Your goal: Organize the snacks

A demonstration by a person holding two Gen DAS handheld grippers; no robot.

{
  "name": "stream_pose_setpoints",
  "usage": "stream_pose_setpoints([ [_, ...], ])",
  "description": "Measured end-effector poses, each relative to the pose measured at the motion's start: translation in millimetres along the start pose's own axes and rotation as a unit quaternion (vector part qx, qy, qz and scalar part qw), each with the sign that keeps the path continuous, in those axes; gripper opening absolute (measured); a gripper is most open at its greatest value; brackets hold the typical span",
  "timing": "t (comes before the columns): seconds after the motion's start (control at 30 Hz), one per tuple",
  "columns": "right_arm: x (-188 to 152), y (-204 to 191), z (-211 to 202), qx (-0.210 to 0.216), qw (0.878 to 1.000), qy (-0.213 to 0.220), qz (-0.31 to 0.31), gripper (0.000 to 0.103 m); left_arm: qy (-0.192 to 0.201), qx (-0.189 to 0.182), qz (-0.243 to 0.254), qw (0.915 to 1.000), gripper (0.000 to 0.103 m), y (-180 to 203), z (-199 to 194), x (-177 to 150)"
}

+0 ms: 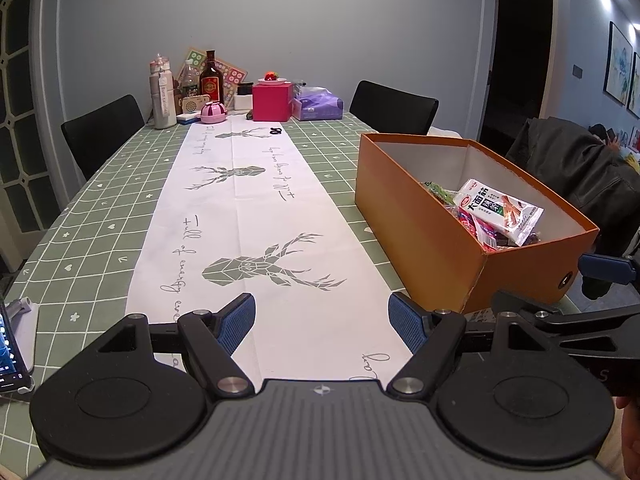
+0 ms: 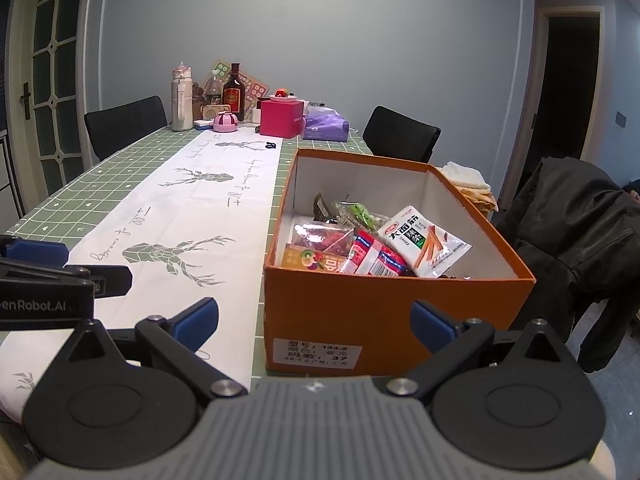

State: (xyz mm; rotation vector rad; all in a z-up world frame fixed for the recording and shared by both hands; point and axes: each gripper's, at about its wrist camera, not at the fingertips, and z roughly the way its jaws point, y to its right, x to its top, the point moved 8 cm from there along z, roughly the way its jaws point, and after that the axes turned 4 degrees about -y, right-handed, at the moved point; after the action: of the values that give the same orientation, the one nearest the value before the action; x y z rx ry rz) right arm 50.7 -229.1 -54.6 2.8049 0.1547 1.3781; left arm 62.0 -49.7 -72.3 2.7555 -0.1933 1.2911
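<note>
So we've got both grippers parked over the worktop (image 1: 100,208), jaws wide apart on each and nothing between them. The left gripper (image 1: 322,322) just looks down the white deer-print runner (image 1: 256,208), bare cloth between its jaws. The orange box (image 2: 372,300) sits ahead and to the right of the left jaws, and straight ahead of the right gripper (image 2: 314,322), its near wall just beyond the jaws. All the snacks we can spot are already piled inside it: a white packet with red and green print (image 2: 426,244) on top, a red-and-white pack (image 2: 370,258) beside it, a greenish one (image 2: 356,216) further back. Bottles and a pink box (image 1: 271,101) are way off at the far end.
</note>
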Motion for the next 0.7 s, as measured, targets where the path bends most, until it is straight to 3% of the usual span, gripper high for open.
stream_pose_setpoints([
  [0.7, -2.8, -0.6, 2.7, 0.003, 1.000, -0.004, -0.001, 0.099, 0.000, -0.004, -0.001, 1.0000, 0.089, 0.5, -1.5, -1.4],
])
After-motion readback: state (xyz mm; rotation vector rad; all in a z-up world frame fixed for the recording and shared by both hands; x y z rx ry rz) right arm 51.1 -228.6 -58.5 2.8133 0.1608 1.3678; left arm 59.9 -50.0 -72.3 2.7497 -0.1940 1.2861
